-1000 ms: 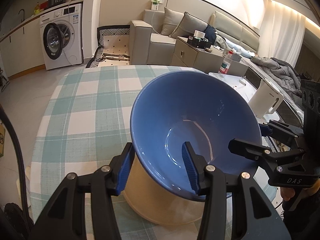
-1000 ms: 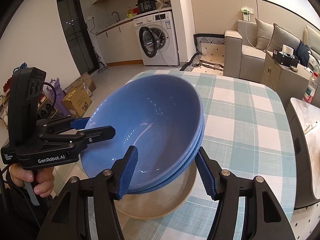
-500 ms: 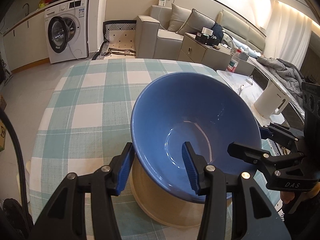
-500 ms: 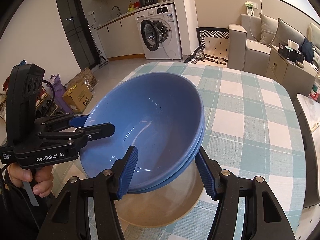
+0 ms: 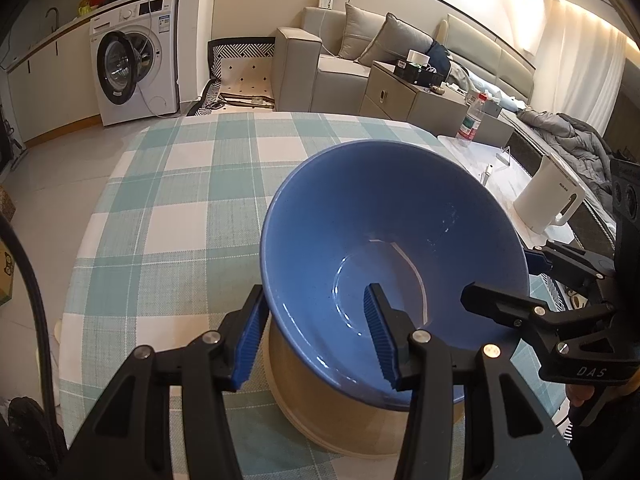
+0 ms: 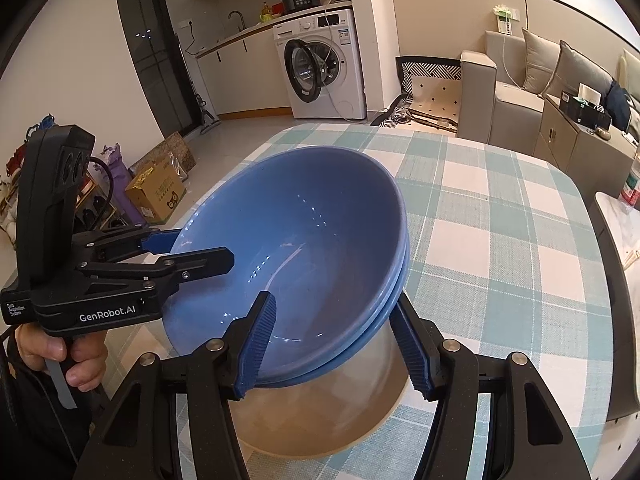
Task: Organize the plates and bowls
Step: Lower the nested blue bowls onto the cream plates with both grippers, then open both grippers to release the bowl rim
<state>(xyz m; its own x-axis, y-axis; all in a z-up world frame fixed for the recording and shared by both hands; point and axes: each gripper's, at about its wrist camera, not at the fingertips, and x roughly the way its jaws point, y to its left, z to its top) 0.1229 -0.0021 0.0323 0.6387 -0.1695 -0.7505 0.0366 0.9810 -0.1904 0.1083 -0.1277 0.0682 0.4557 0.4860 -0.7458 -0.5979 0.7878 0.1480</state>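
Observation:
Two nested blue bowls (image 5: 392, 232) (image 6: 288, 240) tilt over a beige bowl (image 5: 340, 420) (image 6: 320, 420) that stands on the checked table (image 5: 180, 200). My left gripper (image 5: 314, 292) is shut on their near rim, one finger outside the wall and one inside. In the right wrist view it (image 6: 204, 246) comes in from the left, held by a hand (image 6: 76, 360). My right gripper (image 6: 332, 300) grips the opposite rim the same way, and the left wrist view shows it (image 5: 496, 276) at the right. Whether the blue bowls touch the beige bowl is hidden.
The green-and-white cloth stretches away beyond the bowls (image 6: 500, 240). A white kettle (image 5: 548, 200) and a water bottle (image 5: 468, 124) stand on a low white table to the right. A cardboard box (image 6: 156, 192) lies on the floor at the left, a washing machine (image 5: 132, 68) beyond.
Both grips on the blue bowls are unchanged. The room behind has slid only slightly in both views.

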